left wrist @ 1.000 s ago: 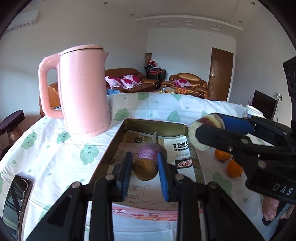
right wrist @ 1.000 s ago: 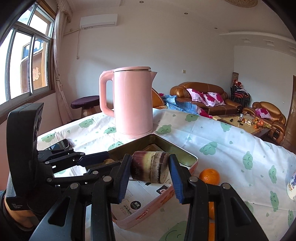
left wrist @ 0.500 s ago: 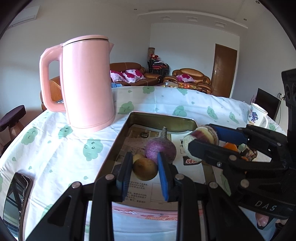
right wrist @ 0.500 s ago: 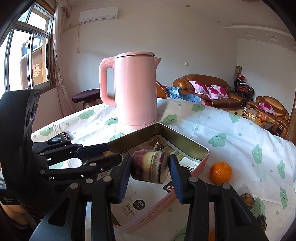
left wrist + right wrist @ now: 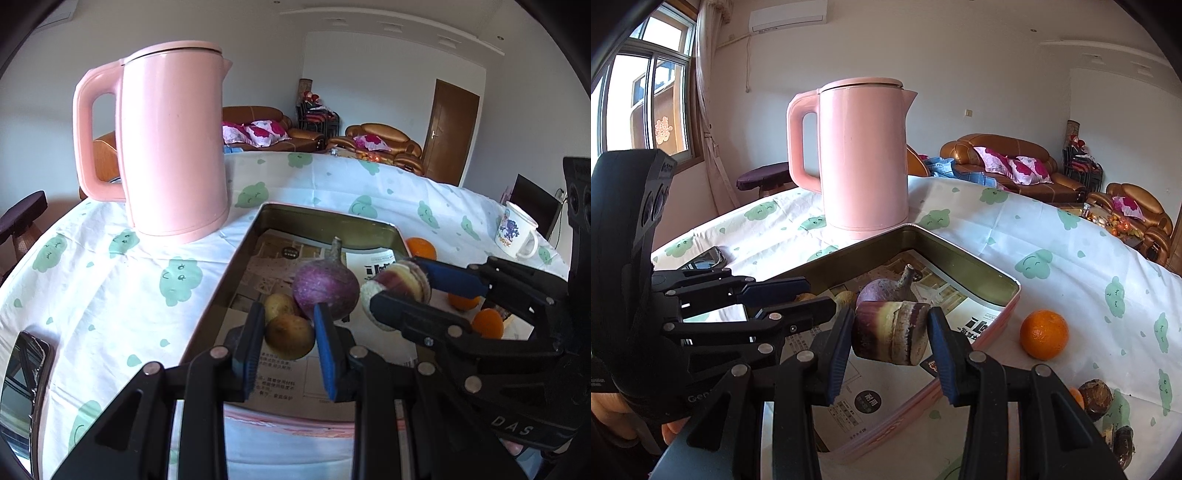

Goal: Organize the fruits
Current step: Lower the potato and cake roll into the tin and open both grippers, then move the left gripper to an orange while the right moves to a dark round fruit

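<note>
Over the tin tray: both tongs clamped on produce, each held above the tray floor.

Left gripper blue pads squeezed on a brown potato, low over the near end of the tray. Right gripper closed on a purple-and-cream sugarcane chunk, lying crosswise between its pads, over the tray's near right side. Second small potato and a purple turnip with stem up sit on the printed paper liner inside the tray, just beyond the left tongs. Loose orange on the tablecloth just right of the tray; more oranges and dark fruit further right near the edge. Pink kettle stands beside the tray's far left corner. Phone left on the cloth, mug far right.
</note>
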The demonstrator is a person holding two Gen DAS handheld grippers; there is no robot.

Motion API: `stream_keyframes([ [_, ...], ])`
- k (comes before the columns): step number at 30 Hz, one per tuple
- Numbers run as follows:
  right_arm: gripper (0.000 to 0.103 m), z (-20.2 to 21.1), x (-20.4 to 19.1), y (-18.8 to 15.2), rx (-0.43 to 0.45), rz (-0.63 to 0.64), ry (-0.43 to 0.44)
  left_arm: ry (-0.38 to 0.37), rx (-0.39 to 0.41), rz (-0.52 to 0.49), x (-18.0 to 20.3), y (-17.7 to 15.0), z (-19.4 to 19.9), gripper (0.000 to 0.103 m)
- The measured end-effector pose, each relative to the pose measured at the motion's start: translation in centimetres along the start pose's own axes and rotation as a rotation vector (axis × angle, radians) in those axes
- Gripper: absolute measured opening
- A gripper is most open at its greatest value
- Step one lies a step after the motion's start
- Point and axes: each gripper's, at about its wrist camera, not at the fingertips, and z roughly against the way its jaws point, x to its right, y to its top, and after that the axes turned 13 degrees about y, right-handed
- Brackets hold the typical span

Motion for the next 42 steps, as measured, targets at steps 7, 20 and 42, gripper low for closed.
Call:
stream_keyframes([
  [7,0.043,-0.5,0.0,-0.4,-0.024,-0.001,0.003,0.000,-0.010,-0.004,0.0,0.0,-0.1,0.028],
  [20,0.044,-0.8,-0.1,-0.3,-0.036,0.005,0.013,0.018,0.006,0.012,-0.2,-0.1,0.1,0.030],
  [42,0.078,6.0,1.2,-0.5,0.090,-0.020,-0.102,0.094,0.149,0.076,-0.4,0.3,4.4,0.103],
])
